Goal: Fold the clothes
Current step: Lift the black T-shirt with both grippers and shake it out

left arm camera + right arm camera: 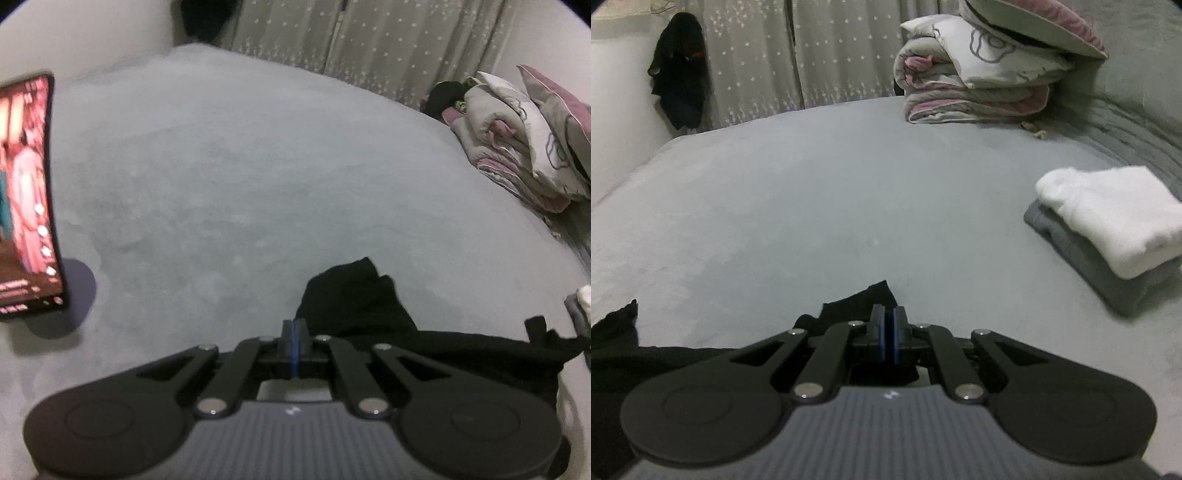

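A black garment (354, 299) lies at the near edge of the grey bed (229, 155). My left gripper (294, 325) is shut, its blue pads pressed together on the garment's edge, and the cloth trails off to the right. In the right wrist view my right gripper (888, 314) is shut on another edge of the black garment (857, 302), which stretches away to the left over the grey bed (812, 192). Most of the cloth is hidden under the gripper bodies.
A lit phone (26, 195) stands on a dark base at the left. A stack of folded white and grey clothes (1108, 229) lies at the right. Folded quilts and a pillow (982, 70) sit at the back, by curtains (798, 55) and dark hanging clothing (679, 74).
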`<state>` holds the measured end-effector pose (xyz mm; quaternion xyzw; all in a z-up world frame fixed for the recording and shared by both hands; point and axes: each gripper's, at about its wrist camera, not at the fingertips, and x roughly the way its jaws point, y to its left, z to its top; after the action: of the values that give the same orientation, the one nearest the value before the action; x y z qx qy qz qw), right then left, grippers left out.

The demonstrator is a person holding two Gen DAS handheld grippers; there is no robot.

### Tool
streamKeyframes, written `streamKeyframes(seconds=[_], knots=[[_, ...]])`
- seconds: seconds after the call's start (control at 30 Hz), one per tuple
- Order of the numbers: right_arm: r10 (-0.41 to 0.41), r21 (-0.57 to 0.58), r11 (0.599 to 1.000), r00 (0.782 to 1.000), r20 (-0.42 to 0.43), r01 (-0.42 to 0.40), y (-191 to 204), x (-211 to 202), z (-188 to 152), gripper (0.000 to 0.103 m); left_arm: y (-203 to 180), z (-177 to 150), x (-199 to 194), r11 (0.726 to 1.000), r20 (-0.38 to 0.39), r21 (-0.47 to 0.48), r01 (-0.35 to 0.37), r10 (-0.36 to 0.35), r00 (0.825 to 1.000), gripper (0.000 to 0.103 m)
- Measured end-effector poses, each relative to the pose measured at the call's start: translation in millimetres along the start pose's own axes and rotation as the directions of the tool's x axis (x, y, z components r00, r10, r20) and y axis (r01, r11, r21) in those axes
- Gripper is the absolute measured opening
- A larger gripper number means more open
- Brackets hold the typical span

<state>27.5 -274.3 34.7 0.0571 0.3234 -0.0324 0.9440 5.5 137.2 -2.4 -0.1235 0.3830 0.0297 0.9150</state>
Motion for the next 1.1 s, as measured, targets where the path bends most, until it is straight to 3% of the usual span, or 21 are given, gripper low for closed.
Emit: streamKeyframes(seconds=[0.3, 0.67, 0.87, 1.0, 1.07, 1.1], knots=[[0.005, 0.004, 1.000, 1.000, 0.023, -0.006, -17.7, -40.2, -10.9, 0.005, 8.8, -36.2, -47.1, 0.998, -0.045, 0.034, 0.049, -0.048, 0.998, 0.000], [0.021, -0.011, 1.000, 0.999, -0.039, -0.021, -32.2, -55.5, -42.1, 0.005, 36.4, -95.4, -82.6, 0.990, -0.150, 0.063, 0.126, -0.116, 0.982, 0.000], [0.031, 0.000, 1.000, 0.996, -0.087, -0.031, -35.3, -53.3, -51.4, 0.005, 30.5, -101.5, -91.4, 0.985, -0.147, 0.109, 0.136, -0.120, 0.982, 0.000], [0.034, 0.006, 0.999, 0.995, -0.098, -0.034, -36.4, -54.0, -55.3, 0.005, 10.5, -94.2, -92.4, 0.970, -0.137, 0.175, 0.169, -0.146, 0.980, 0.008], [0.037, 0.007, 0.999, 0.995, -0.096, -0.036, -36.9, -54.5, -55.1, 0.005, -1.9, -89.0, -88.1, 0.961, -0.144, 0.205, 0.187, -0.160, 0.977, 0.017], [0.038, 0.007, 0.999, 0.995, -0.097, -0.037, -37.2, -54.5, -55.2, 0.005, -8.0, -86.3, -85.7, 0.957, -0.142, 0.218, 0.193, -0.165, 0.976, 0.027]])
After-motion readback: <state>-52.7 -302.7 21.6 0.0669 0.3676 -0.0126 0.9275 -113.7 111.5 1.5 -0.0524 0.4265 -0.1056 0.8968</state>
